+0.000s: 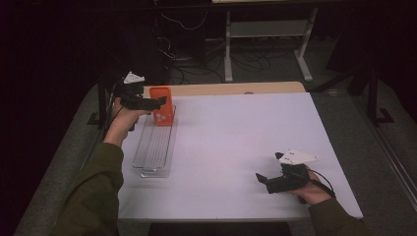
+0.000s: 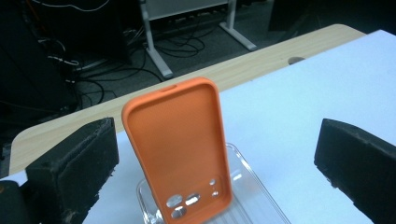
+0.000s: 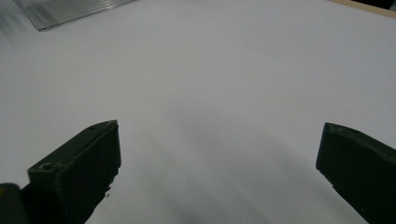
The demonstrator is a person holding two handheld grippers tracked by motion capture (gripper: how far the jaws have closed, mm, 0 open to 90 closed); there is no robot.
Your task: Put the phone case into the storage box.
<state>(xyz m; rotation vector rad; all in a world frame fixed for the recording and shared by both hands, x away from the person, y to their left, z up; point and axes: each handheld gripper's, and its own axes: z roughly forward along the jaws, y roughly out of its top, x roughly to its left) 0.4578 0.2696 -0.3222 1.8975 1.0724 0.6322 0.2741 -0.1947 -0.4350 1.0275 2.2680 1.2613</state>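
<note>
An orange phone case (image 2: 180, 149) stands upright at the far end of a clear ribbed tray (image 1: 155, 147), with its hollow inner side and camera cut-outs turned toward the left gripper's camera. The cut-outs sit low, near the tray floor, so the case stands with its camera end down. In the high view the orange phone case (image 1: 163, 106) rises at the far left part of the bench (image 1: 236, 142), close to the bench's back edge, where a strip of bare wood shows beyond the white surface.

The left gripper (image 1: 156, 103) is just beside the case, at about the height of its upper half. In the left gripper view its jaws stand wide apart, one on either side of the case, with clear gaps between each pad and the case's edges; nothing is clamped. The person's left hand (image 1: 123, 118) holds this gripper from behind, with an olive sleeve trailing back toward the near edge.

The tray runs lengthwise from the case toward the person along the left side of the bench.

The right gripper (image 1: 261, 179) is well apart from all this, low over the near right part of the bench. In the right gripper view its jaws are spread wide over bare white surface, holding nothing, and a corner of the tray (image 3: 70, 11) shows far off.
</note>
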